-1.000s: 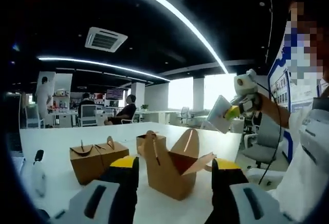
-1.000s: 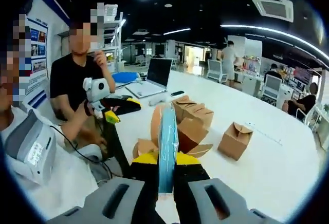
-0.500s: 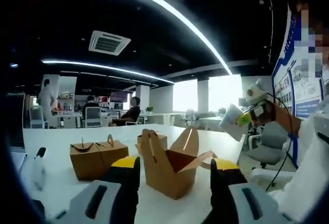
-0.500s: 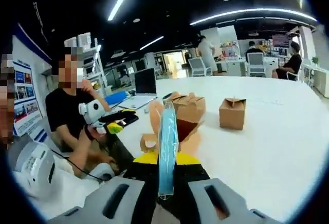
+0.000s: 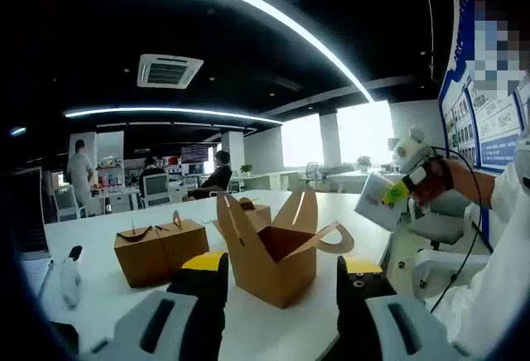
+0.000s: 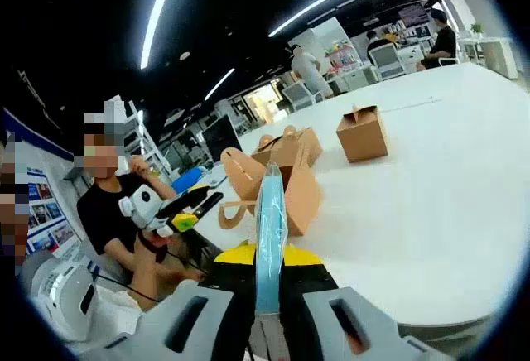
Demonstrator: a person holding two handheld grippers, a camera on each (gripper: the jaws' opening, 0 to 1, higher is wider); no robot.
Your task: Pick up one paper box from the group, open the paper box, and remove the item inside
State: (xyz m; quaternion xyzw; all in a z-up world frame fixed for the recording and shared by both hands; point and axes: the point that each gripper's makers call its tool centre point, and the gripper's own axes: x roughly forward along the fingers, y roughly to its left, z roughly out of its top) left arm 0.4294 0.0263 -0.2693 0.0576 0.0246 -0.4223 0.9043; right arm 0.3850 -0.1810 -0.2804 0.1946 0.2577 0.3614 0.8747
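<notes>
Office background, big white table [image 5: 83, 237] with the opened paper box [image 5: 269, 249] sitting just ahead of the left gripper [image 5: 281, 274], jaws apart and empty. Right gripper [image 6: 265, 262] is pinched on the flat blue item [image 6: 270, 237], off the table edge. Looks thin, light and bendy, so grip it by the edge, gently.

No text, label, brand or number can be read. A blue-edged wall poster [image 5: 489, 121], right of the open paper box [image 5: 269, 249], carries print too small and blurred to make out.
</notes>
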